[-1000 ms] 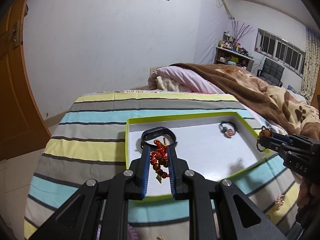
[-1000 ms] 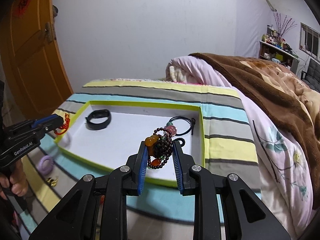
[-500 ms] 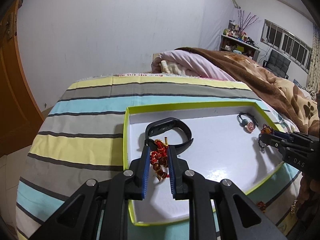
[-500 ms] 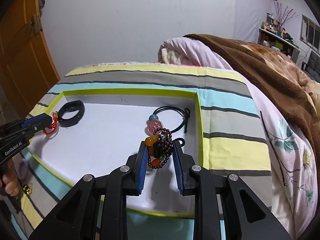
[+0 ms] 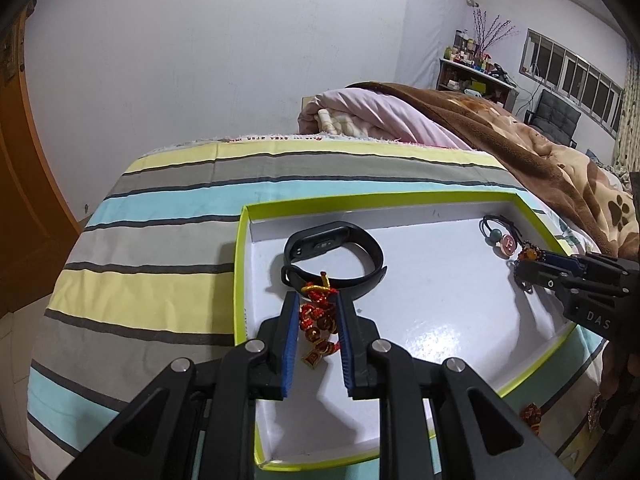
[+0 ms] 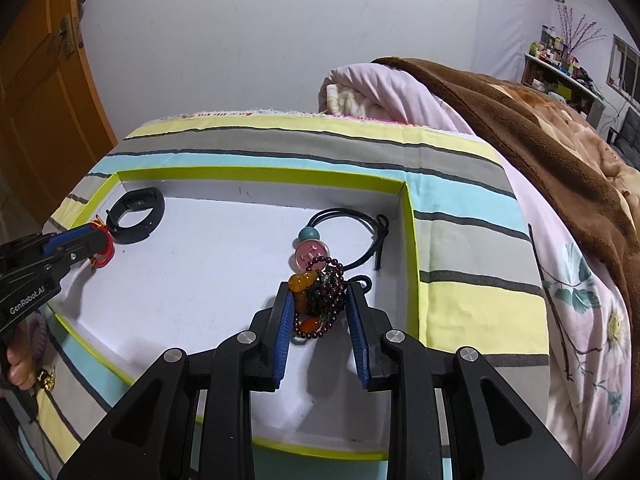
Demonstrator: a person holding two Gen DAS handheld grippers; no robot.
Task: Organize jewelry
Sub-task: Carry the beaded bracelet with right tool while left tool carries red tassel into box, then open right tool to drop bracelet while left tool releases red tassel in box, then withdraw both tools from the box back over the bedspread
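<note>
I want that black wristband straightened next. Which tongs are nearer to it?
Left. The left tongs sit just in front of the black wristband; the right tongs are across the tray, by the corded pendant.

Lettering on your two grippers

On your left gripper you can read "GenRobot.AI" in white along its black body, seen from the right wrist. On your right gripper only "DAS" shows in pale letters before the frame edge cuts it off. The red print along the striped sheet's far hem is too small to read.
</note>
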